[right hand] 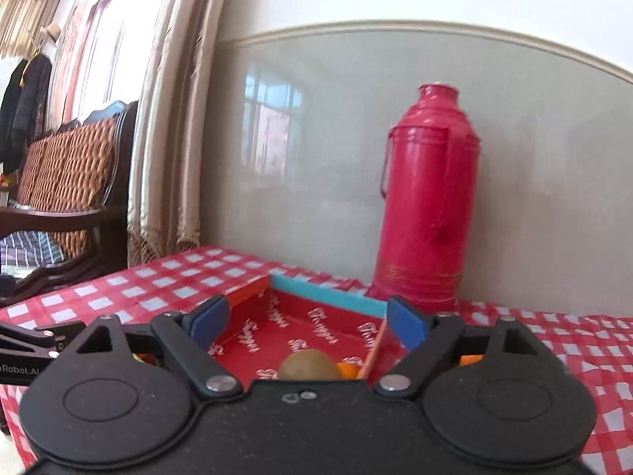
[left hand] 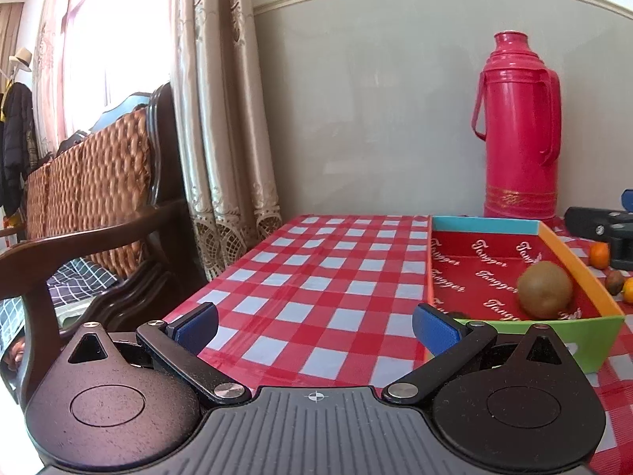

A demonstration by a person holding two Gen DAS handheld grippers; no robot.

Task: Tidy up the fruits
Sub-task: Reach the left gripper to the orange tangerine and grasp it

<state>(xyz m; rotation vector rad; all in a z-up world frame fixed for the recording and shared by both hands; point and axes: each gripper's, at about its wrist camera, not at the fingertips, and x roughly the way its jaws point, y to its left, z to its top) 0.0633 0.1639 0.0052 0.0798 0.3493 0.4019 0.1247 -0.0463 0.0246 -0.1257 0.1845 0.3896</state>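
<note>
I have the left gripper [left hand: 314, 326] held low and nearly level over the checked tablecloth [left hand: 316, 277], its blue pads spread wide with only cloth between them. Ahead and to its right sits the tray [left hand: 585, 332], and the kiwi [left hand: 545, 289] lies in the tray's near right corner. Beyond the tray's right wall I see an orange [left hand: 599, 255] and a dark brown fruit [left hand: 614, 282] on the cloth, beside the black tip of my other tool. The right gripper [right hand: 307, 322] tilts slightly down over the tray, fingers spread and gripping nothing; the kiwi lies just below and between them, an orange piece [right hand: 348, 370] touching its right side. The red thermos [right hand: 425, 202] stands beyond, right of centre.
</note>
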